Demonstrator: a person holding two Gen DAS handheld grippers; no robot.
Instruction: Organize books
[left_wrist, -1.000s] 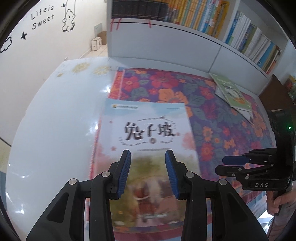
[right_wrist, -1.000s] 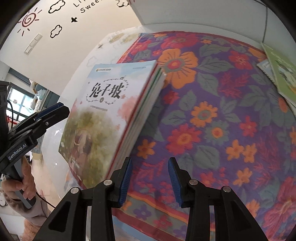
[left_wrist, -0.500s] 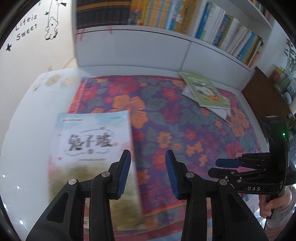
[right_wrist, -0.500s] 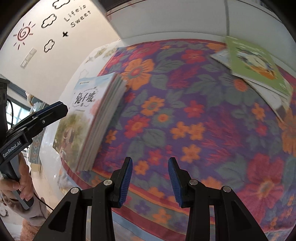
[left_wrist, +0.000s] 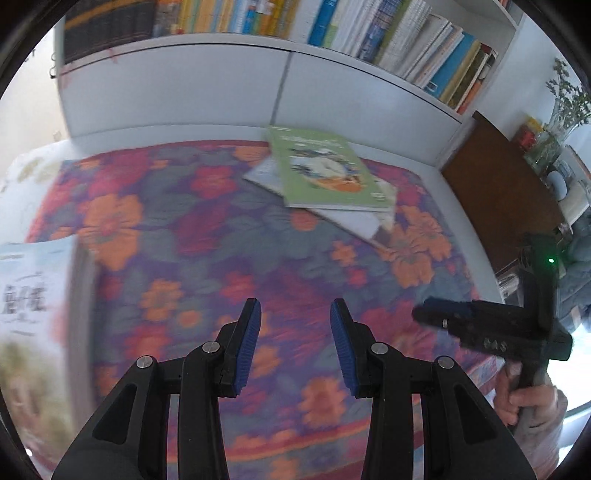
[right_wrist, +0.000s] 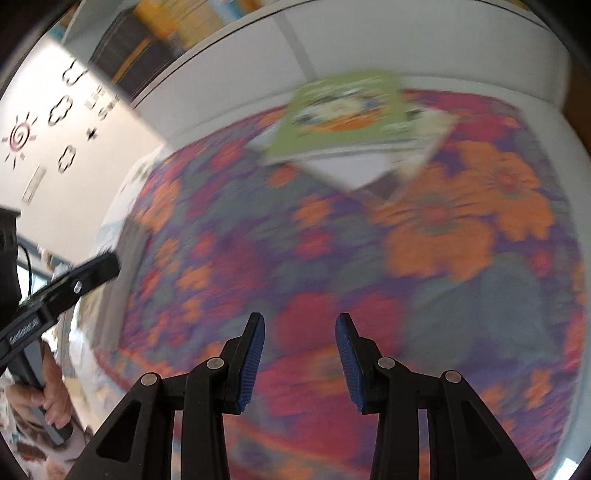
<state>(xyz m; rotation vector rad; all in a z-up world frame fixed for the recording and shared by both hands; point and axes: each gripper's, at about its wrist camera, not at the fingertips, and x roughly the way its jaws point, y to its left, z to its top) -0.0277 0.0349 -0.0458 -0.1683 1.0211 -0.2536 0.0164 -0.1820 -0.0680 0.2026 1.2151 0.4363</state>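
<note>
1. Low in the left wrist view, the left gripper (left_wrist: 295, 343) points down over a flowered cloth (left_wrist: 207, 236) spread on a white table (left_wrist: 458, 206); its blue pads (left_wrist: 248, 347) stand apart with nothing between them, only cloth behind the gap.
2. At nine o'clock of that view lies a stack of books (left_wrist: 33, 332), pale cover up with dark printed characters, cut off by the frame edge and blurred.
3. Toward one o'clock, well apart from the stack, a green book (left_wrist: 325, 170) lies on top of a few paler books (left_wrist: 365, 221), fanned loosely on the cloth near the table's far edge.
4. At twelve o'clock a white bookshelf (left_wrist: 280, 85) carries a row of upright books (left_wrist: 406, 40).
5. At three o'clock the right gripper (left_wrist: 439, 317) shows side-on, held by a hand (left_wrist: 524, 402) in a pale sleeve; from this angle its gap cannot be judged.
6. Low in the right wrist view, the right gripper (right_wrist: 299, 343) hangs over the same cloth (right_wrist: 443, 236), its blue pads (right_wrist: 255, 350) parted and gripping nothing; the picture is heavily blurred.
7. At twelve o'clock lies the green book (right_wrist: 347, 114) on the paler books (right_wrist: 373, 166).
8. At nine o'clock the left gripper (right_wrist: 99, 269) reaches in, with a hand (right_wrist: 44, 398) on its handle at eight o'clock.
9. At ten o'clock a wall (right_wrist: 74, 192) bears sun and cloud stickers (right_wrist: 20, 138).
</note>
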